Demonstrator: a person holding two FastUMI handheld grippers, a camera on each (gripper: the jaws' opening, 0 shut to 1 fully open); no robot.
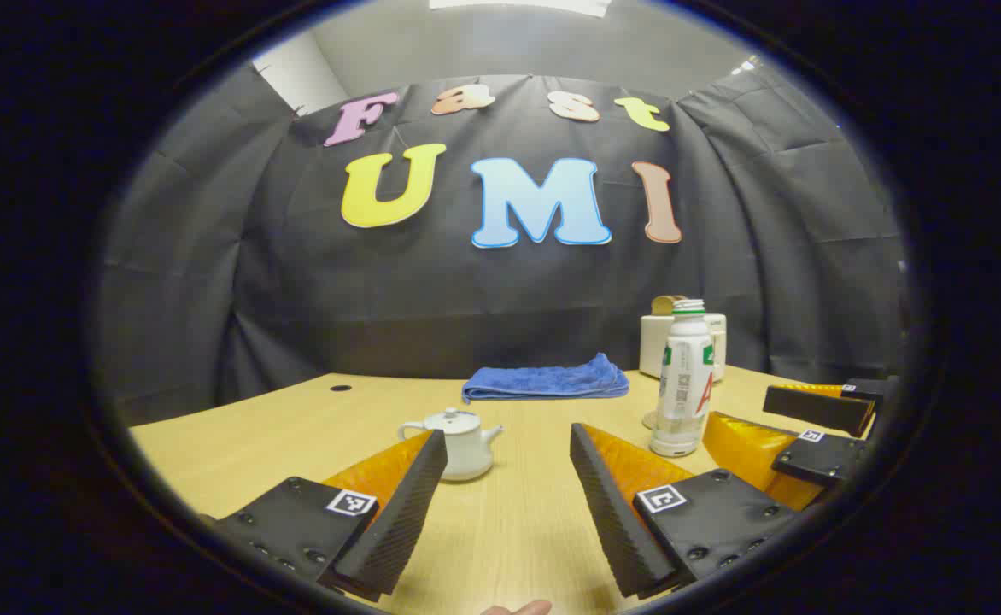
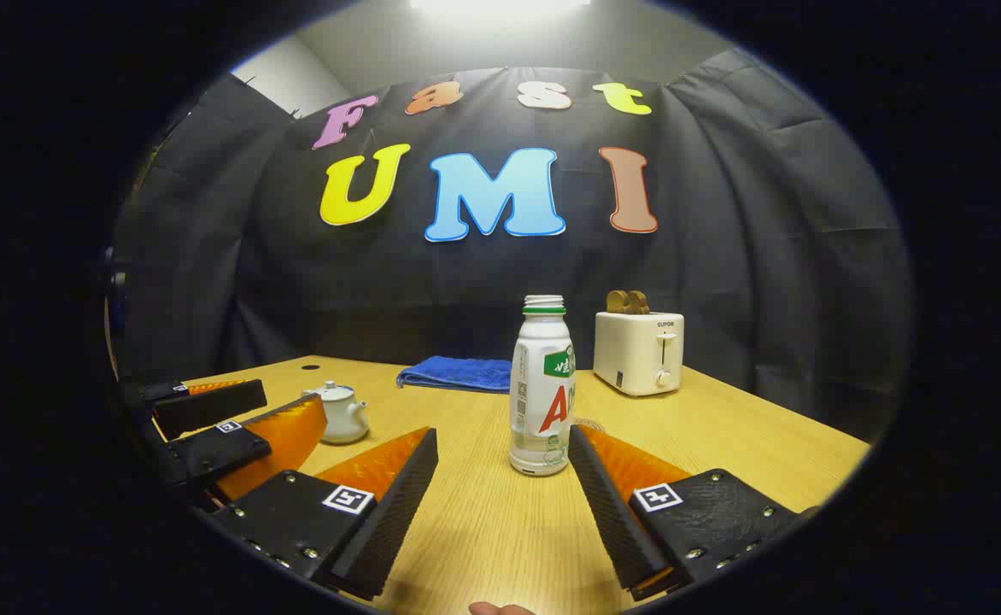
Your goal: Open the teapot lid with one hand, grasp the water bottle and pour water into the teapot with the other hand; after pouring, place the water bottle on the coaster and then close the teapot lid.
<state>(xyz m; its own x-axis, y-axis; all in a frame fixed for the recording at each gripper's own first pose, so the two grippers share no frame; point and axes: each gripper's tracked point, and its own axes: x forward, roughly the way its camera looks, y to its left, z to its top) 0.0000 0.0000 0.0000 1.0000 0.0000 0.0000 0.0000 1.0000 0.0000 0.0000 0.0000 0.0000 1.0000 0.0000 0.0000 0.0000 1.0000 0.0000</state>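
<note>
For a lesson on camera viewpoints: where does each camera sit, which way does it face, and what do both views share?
Left gripper view: rides the left gripper, facing the teapot across the table; a fingertip shows below.
Right gripper view: rides the right gripper, facing the bottle; the left gripper shows alongside.
Shared: teapot, bottle, blue towel, toaster.

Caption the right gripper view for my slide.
Open right gripper faces the uncapped white plastic water bottle on the wooden table.
</note>
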